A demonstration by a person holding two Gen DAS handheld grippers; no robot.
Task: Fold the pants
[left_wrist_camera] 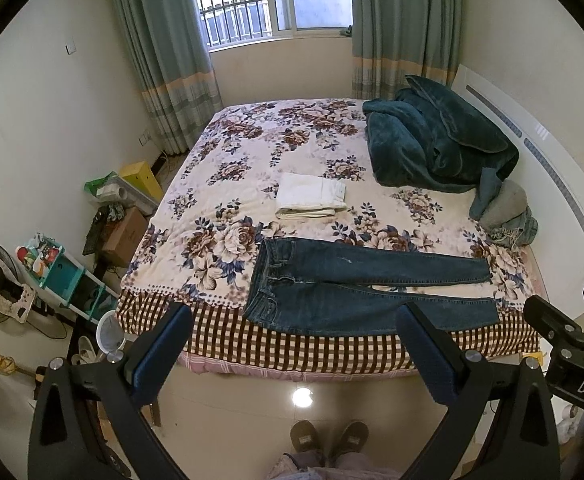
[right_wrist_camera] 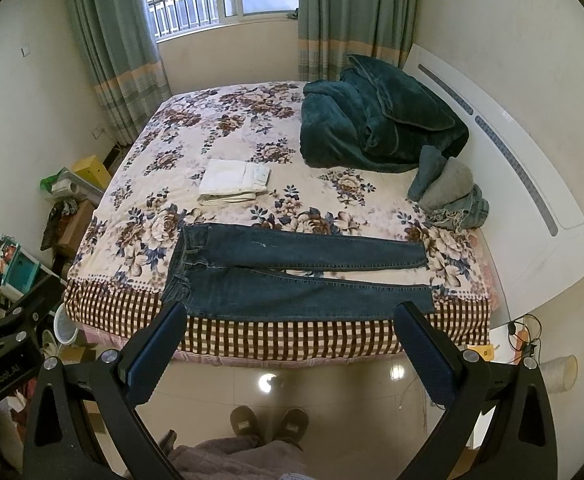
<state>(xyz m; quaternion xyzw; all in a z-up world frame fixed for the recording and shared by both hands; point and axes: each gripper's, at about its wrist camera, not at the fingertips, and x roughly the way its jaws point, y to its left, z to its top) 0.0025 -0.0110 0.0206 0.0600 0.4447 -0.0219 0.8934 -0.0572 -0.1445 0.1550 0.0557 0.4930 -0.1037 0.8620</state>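
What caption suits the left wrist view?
Open left tool faces unfolded blue jeans on a floral bed.

Black left claw (left_wrist_camera: 294,318) and right claw (right_wrist_camera: 292,316), dark blue pads, silver screws, brown slippers (left_wrist_camera: 328,438), mauve trousers (right_wrist_camera: 227,460)

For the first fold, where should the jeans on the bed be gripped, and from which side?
A judgement: grip the jeans at the near leg's cuff and near waistband corner, coming from the bed's near edge. They lie flat, legs slightly apart, waistband left, so the near leg folds over the far one.
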